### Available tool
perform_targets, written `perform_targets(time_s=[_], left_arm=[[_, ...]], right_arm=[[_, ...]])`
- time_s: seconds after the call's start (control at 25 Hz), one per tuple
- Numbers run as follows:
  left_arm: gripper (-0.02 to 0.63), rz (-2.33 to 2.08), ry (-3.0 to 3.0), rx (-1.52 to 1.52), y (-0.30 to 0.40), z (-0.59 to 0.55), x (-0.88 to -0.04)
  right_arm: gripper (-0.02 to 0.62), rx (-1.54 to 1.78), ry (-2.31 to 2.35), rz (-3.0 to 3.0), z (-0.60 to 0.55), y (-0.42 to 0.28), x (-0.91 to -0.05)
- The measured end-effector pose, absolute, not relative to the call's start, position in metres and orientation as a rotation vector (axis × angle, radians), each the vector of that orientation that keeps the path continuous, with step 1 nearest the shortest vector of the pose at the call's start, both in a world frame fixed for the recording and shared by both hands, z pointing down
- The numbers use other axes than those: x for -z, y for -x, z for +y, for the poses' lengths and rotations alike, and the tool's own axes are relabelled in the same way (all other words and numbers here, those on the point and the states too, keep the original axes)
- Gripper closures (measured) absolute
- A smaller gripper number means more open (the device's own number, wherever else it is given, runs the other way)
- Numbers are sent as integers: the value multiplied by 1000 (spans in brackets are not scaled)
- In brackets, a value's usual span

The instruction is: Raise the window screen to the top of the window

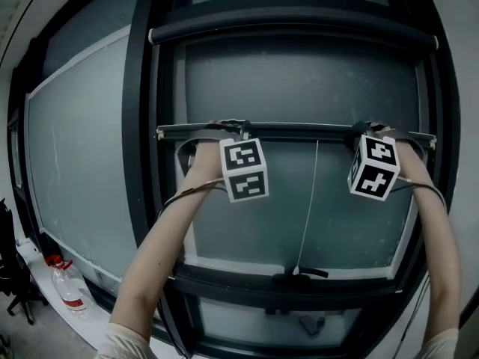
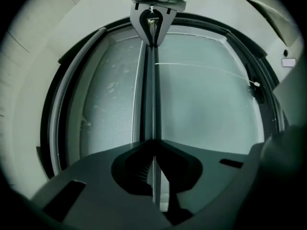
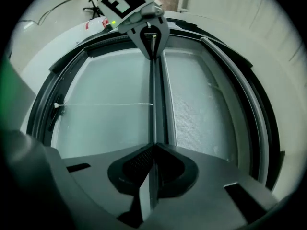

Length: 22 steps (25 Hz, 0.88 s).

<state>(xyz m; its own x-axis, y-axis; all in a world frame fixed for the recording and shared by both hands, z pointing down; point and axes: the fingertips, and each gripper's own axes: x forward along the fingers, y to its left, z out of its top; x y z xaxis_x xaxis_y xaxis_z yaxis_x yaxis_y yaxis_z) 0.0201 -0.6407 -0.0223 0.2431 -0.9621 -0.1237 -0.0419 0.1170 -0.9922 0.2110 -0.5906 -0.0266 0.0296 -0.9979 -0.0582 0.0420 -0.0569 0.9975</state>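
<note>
No writing, number, brand or sign can be read in any view.

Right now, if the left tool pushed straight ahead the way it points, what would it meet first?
The bar: the left tool is already shut on it. Behind that probably comes the glass, though depth is unclear.
</note>
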Motion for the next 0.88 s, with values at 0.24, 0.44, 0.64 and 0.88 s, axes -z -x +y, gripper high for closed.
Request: perform_targets(time_s=[0.24,0.44,0.64,0.88], left_arm=[[588,1156,1162,769,-16,-640,90],[588,1209,1095,773,-16,-642,141],[588,1262,978,703,-15,-641,194],[588,1342,872,595,-14,-639,238]], right_arm=[[575,1307,-1321,-1080,-590,-207,94],[575,1360,-1374,-1016,-589,-203,145],[577,1499,-1454,-919,-590,-203,196],[576,1597,-1525,-851,-589,-202,237]])
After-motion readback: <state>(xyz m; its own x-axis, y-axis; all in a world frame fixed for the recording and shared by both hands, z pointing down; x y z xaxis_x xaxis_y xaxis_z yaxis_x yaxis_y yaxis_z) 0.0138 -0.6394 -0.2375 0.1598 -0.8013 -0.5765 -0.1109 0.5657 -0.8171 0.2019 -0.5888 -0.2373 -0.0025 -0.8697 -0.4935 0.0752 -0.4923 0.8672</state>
